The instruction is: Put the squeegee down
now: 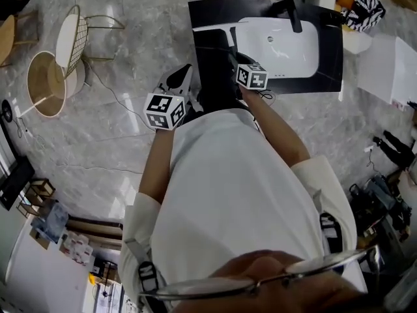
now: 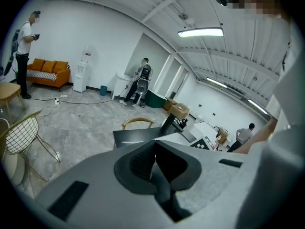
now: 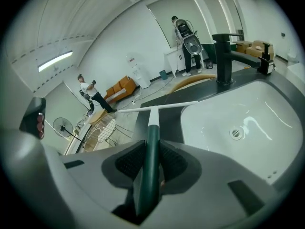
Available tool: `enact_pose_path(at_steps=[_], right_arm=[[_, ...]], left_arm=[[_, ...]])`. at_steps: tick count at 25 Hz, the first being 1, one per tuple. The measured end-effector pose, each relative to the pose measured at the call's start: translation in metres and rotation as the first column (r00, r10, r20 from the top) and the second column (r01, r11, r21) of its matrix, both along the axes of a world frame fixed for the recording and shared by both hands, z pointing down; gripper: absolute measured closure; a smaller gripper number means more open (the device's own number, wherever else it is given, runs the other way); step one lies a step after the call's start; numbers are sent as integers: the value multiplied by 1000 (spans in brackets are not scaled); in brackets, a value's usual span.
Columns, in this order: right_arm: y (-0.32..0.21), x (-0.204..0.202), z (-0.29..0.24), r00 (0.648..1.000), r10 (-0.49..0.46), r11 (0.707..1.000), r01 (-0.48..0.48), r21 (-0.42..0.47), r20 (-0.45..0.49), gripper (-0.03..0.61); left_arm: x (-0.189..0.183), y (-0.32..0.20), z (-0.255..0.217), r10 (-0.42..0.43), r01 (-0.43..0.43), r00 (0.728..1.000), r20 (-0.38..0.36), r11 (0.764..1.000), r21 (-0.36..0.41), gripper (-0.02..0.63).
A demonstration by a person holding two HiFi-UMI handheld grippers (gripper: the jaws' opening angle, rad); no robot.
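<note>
- Grey marble floor (image 1: 117, 142) surrounds a black counter (image 1: 202, 15) with a white sink (image 3: 267, 104).
- We see the squeegee (image 3: 151, 137) at centre of the right gripper view, its blade left of the sink.
- Our right gripper (image 3: 151, 163) pinches its green handle.
- Our left gripper (image 2: 155, 163) is pressed together, empty.

Person seen from above in a white short-sleeved shirt (image 1: 234, 194). Thin-rimmed glasses (image 1: 260, 283) show just below the shirt. Dark straps (image 1: 148, 278), possibly a harness, lie on the shirt's shoulders. Beyond the shirt, the grey left gripper (image 2: 153, 150) and right gripper (image 3: 152, 149) each carry a cube (image 1: 164, 111) of black-and-white square markers.
</note>
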State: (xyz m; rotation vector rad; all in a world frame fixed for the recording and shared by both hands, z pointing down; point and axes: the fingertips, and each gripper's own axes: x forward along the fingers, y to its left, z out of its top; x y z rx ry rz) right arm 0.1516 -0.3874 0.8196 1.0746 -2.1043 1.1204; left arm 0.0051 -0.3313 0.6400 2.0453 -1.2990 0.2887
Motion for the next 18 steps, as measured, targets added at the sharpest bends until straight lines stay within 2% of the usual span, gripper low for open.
enact_pose_path(at_steps=[5, 9, 18], right_arm=[[-2, -4, 20, 998, 40, 999, -40, -8, -47, 477], [-3, -7, 29, 996, 26, 1000, -25, 13, -88, 477], [6, -13, 51, 992, 2, 1000, -4, -16, -126, 476]], left_arm=[[0, 6, 5, -5, 5, 1000, 22, 1000, -30, 609], [1, 9, 8, -4, 6, 999, 35, 999, -50, 609], [6, 6, 5, 1, 2, 999, 38, 998, -62, 609]])
